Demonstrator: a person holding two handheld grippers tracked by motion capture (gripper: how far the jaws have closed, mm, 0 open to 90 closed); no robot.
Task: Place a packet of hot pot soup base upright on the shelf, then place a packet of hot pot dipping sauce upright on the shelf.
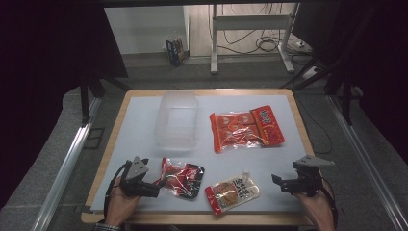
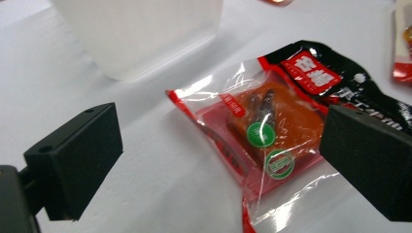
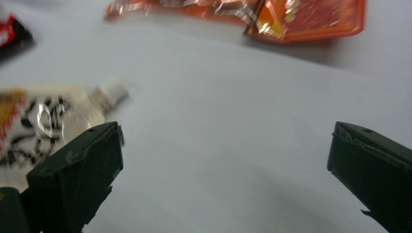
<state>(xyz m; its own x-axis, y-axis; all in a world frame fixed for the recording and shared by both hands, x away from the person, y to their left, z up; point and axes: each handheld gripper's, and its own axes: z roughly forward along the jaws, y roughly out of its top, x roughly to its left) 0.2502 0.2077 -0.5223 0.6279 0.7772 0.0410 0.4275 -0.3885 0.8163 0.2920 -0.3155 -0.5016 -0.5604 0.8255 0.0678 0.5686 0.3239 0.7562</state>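
A black-and-red snack pack (image 1: 183, 177) lies near the front left of the white mat; in the left gripper view the snack pack (image 2: 272, 121) shows an orange block under clear film. My left gripper (image 1: 155, 185) is low beside it and points at it, and the left gripper (image 2: 218, 160) is open wide, with the pack's near corner just ahead between the jaws and untouched. A cream-and-red pack (image 1: 233, 191) lies at front centre. My right gripper (image 1: 279, 182) hovers to its right, and the right gripper (image 3: 223, 170) is open over bare mat, with the cream pack (image 3: 39, 126) off to its left.
A clear plastic container (image 1: 176, 120) stands at mid-table behind the black-and-red pack and shows again as the container (image 2: 141, 34). A large orange-red multipack (image 1: 245, 127) lies right of it, seen also as the multipack (image 3: 301, 17). The wooden table edge (image 1: 202, 219) runs just behind both hands.
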